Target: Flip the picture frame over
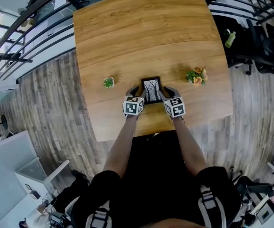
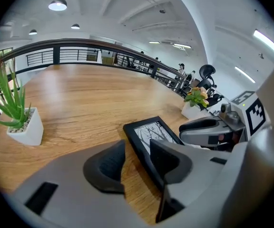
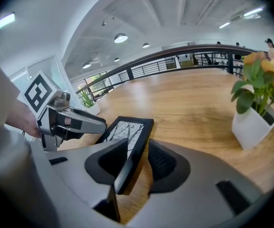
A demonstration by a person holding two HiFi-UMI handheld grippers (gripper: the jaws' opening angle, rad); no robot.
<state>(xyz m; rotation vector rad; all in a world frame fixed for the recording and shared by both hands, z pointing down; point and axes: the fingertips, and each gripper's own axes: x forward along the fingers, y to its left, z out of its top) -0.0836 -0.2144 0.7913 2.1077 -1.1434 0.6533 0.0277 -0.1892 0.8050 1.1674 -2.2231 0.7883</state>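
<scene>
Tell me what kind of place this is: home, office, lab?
Probably an open-plan office or lab on an upper level, not a home. A metal railing runs behind the wooden table, black office chairs stand beside it, and round and strip ceiling lights hang overhead.

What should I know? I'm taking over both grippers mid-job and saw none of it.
Left gripper: open, the frame's left edge beside its inner jaw, unclamped.
Right gripper: open, the frame's right edge between its jaws, pads not pressing.
Frame: lying on the table, picture side up, near the front edge.
Done: unclear whether it was flipped already.
Left: if not, grip both edges and turn it face down.
</scene>
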